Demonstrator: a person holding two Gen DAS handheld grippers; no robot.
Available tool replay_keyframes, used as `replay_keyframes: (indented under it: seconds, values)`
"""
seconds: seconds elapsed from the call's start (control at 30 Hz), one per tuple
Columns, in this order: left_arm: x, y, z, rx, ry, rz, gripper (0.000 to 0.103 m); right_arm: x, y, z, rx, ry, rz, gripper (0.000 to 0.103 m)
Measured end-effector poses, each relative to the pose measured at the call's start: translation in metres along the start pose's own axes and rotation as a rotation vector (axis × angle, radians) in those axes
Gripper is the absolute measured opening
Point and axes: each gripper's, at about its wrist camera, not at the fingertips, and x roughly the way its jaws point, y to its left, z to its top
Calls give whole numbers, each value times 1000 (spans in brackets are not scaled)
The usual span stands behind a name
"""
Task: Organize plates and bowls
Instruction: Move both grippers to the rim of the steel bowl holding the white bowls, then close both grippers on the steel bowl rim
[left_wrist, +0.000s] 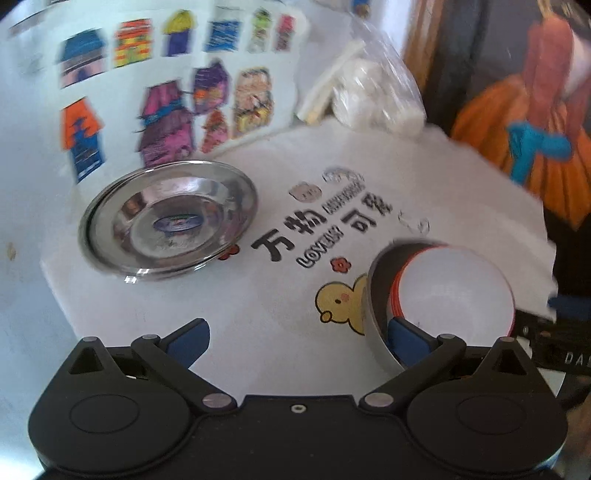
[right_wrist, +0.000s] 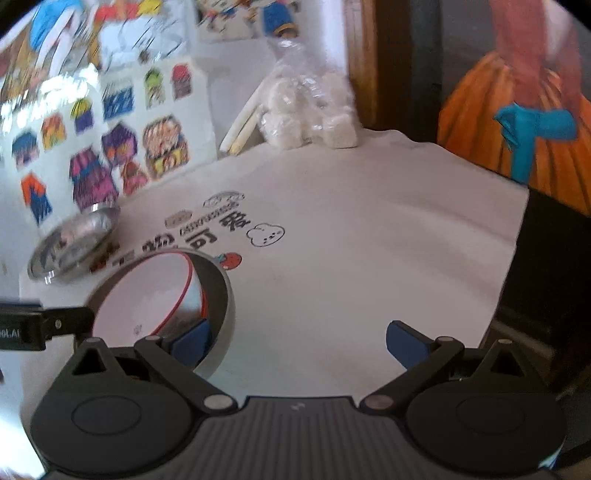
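Note:
A shiny steel plate (left_wrist: 168, 221) lies on the printed white cloth (left_wrist: 280, 147), to the left in the left wrist view, and shows small at the left edge of the right wrist view (right_wrist: 74, 243). A white red-rimmed bowl (left_wrist: 454, 288) sits nested in a grey outer bowl (left_wrist: 376, 325). My left gripper (left_wrist: 295, 339) is open wide; its right pad (left_wrist: 404, 341) reaches over the grey bowl's near wall without pressing. My right gripper (right_wrist: 299, 343) is open too, with its left pad (right_wrist: 192, 343) inside the same nested bowls (right_wrist: 162, 295). The left gripper's black body (right_wrist: 37, 328) pokes in beside them.
A clear bag of white blocks (left_wrist: 376, 96) (right_wrist: 310, 118) and pale sticks (right_wrist: 243, 125) lean against the sticker-covered wall (left_wrist: 147, 74) at the back. The table's edge (right_wrist: 517, 240) drops off on the right, beside an orange and blue picture (right_wrist: 517, 110).

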Motion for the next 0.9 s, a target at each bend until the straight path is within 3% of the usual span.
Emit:
replay_keyframes:
  seconds: [0.3, 0.43, 0.57, 0.7, 0.9]
  values:
    - [26, 10, 29, -9, 219, -54, 101, 18, 4, 33, -139, 195, 53, 102]
    - [35, 9, 39, -14, 298, -51, 96, 25, 8, 42, -171, 268, 92, 90]
    - [38, 1, 47, 6, 350, -51, 82, 33, 13, 52, -178, 356, 127, 77]
    - [39, -2, 55, 1, 384, -93, 59, 40, 17, 59, -175, 417, 162, 64]
    - [42, -2, 55, -56, 400, -124, 45, 47, 11, 63, -89, 475, 217, 53]
